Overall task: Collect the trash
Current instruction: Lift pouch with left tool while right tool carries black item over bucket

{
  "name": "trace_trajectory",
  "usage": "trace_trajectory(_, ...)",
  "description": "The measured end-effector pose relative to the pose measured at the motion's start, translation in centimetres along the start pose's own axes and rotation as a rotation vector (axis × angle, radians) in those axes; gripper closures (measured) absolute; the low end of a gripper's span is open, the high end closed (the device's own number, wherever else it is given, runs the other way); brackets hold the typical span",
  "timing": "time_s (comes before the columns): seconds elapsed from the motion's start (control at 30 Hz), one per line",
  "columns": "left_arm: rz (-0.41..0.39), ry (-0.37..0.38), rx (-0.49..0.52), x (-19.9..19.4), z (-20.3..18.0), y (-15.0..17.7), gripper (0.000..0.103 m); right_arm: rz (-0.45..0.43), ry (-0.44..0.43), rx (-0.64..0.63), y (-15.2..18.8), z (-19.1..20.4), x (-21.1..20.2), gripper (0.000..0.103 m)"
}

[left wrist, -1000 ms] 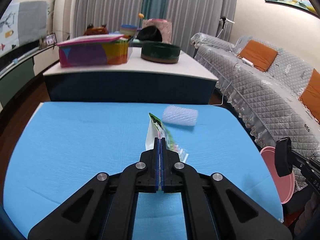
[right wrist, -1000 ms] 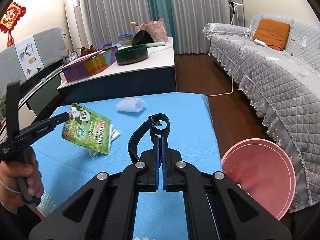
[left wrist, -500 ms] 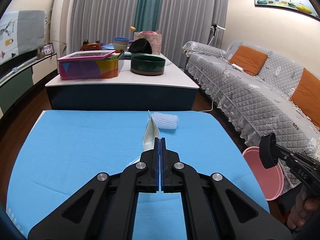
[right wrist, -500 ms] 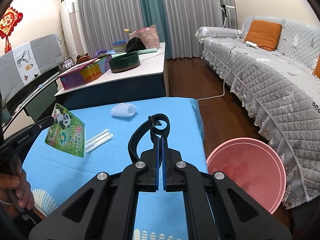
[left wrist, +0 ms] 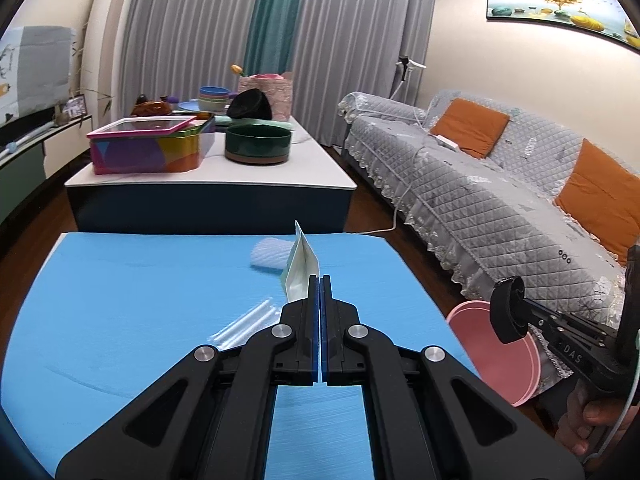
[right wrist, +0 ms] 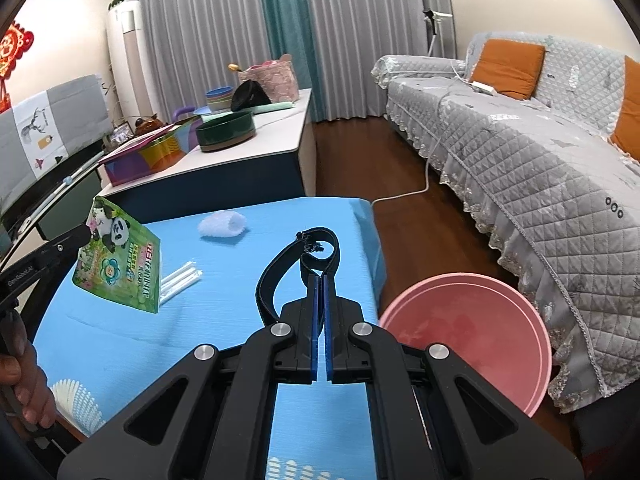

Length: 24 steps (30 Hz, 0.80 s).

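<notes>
My left gripper (left wrist: 320,278) is shut on a green panda snack pouch (left wrist: 301,270), held edge-on above the blue table (left wrist: 120,280); the pouch's printed face shows in the right wrist view (right wrist: 120,260). My right gripper (right wrist: 320,278) is shut on a black strap (right wrist: 280,268), which loops up above the table's right side. A white foam net (right wrist: 222,224) and a bundle of clear straws (right wrist: 180,278) lie on the table. A pink basin (right wrist: 468,336) stands on the floor right of the table.
A white-topped counter (left wrist: 256,168) behind the table carries a colourful tin box (left wrist: 148,148), a dark green bowl (left wrist: 258,144) and other items. A grey quilted sofa (left wrist: 480,184) runs along the right. A white cable crosses the wooden floor (right wrist: 404,196).
Both grippers have risen and pulled back from the table with their loads. The pouch is lifted higher, uncovering the straws on the table. The views take in more of the room.
</notes>
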State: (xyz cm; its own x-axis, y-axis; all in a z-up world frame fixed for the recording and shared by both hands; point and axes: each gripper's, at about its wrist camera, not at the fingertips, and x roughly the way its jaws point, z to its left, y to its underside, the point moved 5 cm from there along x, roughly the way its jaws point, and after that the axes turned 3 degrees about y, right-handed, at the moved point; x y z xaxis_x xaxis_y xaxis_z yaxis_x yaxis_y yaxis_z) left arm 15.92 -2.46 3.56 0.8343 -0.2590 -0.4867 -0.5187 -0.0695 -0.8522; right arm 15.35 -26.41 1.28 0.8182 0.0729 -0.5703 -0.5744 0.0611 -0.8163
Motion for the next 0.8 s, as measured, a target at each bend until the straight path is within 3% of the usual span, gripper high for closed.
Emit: trace_trajectory(0.8, 0.019, 0.247, 0.096, 2.1, -11.6, 0.5, 0.103, 0.008, 0.154, 0.125, 1.0, -10.0, -1.1, 0.1)
